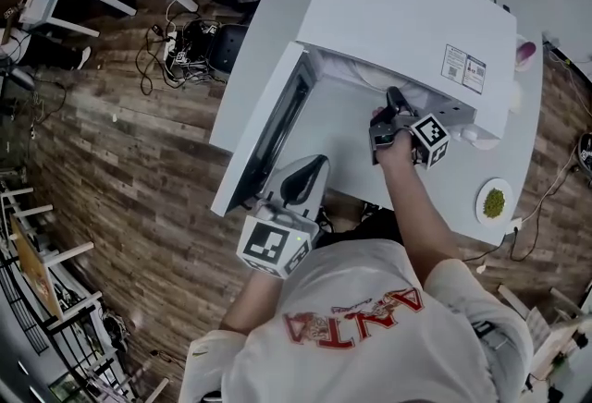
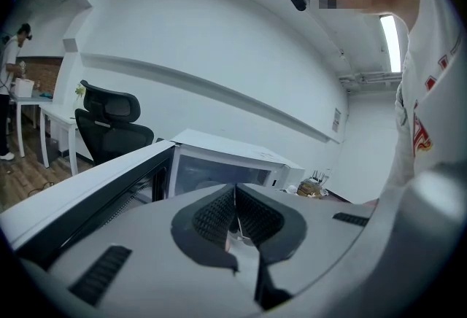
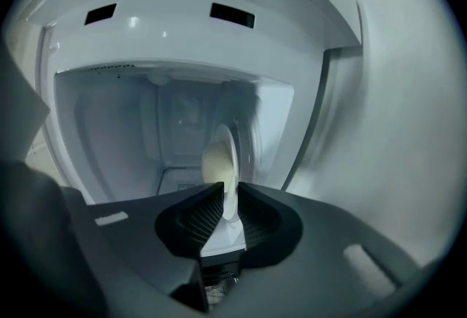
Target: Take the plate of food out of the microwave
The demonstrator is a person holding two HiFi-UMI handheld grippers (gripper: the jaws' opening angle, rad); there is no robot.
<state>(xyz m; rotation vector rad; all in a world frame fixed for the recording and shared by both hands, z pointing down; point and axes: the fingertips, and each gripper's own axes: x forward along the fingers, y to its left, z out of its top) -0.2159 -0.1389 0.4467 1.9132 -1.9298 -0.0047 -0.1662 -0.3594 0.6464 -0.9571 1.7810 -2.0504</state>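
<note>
Plate (image 3: 221,162) sits rim-first between clamped right tongs (image 3: 230,194) at open microwave (image 3: 182,39); left tongs (image 2: 235,198) closed, empty.

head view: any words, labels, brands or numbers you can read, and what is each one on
"ANTA": red print, seen upside down, on the person's white shirt.
Two stickers on top of the microwave: printed, but too small to read.
Nothing else in this view carries legible text.
</note>
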